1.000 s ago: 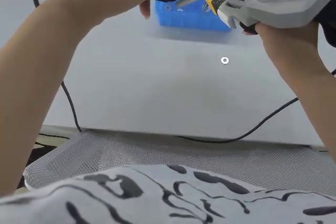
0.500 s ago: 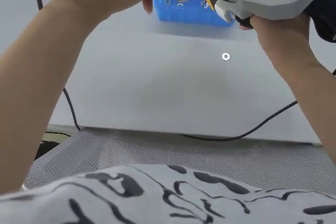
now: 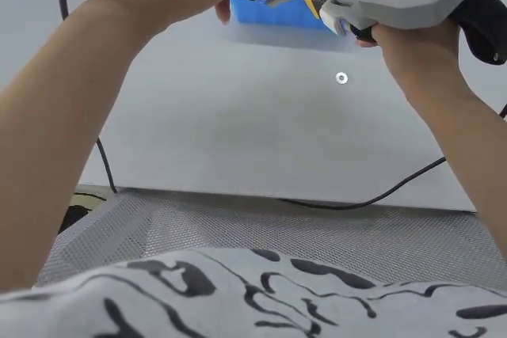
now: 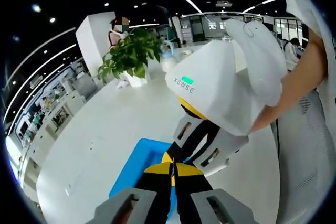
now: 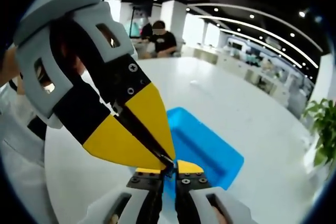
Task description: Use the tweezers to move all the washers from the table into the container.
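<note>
Over the container: the left gripper (image 4: pixel 175 170) and right gripper (image 5: pixel 168 171) meet nose to nose, tips touching, at 12 o'clock on the table (image 3: pixel 238 132).
Left gripper: jaws drawn together. In the right gripper view a thin dark strip runs between its yellow pads. It may be the tweezers, but I cannot tell.
Right gripper: jaws also closed, seemingly on the end of that same strip.
Container (image 3: pixel 277 12): blue and open-topped, directly beneath the two tips and largely hidden by them in the head view.
Washer (image 3: pixel 341 77): lies flat and alone on the table, about 5 o'clock from the tips, well apart from the container.
Cable (image 3: pixel 380 191): near the table's 6 o'clock edge.
Risk: if the strip is the tweezers, a slack or skewed grip between the grippers could let them twist or drop into the container. The thin washer could also skid on the smooth top when nipped.
</note>
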`<action>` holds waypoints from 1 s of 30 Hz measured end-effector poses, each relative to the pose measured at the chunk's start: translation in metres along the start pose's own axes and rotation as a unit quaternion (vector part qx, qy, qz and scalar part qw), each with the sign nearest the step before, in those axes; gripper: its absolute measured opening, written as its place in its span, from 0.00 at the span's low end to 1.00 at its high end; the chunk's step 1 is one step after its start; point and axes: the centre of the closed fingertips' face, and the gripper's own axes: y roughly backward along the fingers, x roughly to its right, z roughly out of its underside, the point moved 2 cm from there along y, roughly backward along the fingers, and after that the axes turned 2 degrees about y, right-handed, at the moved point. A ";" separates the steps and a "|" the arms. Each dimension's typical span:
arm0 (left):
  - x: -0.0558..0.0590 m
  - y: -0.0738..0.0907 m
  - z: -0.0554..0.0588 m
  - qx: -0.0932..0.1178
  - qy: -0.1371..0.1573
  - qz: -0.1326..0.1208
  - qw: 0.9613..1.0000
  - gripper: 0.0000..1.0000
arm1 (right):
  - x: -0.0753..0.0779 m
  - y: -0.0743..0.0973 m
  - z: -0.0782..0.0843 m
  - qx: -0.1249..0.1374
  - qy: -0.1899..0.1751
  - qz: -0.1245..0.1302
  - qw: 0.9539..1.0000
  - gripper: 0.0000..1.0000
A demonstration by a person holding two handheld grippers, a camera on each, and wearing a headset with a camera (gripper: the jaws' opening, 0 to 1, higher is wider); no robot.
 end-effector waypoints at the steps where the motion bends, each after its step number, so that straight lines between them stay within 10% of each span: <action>1: 0.000 0.000 0.000 0.000 0.000 0.000 1.000 0.00 | 0.000 -0.001 0.000 0.001 0.000 0.000 1.000 0.03; 30: 0.002 0.008 -0.006 0.009 -0.001 -0.016 1.000 0.00 | 0.000 0.011 -0.007 0.032 -0.021 0.003 0.999 0.05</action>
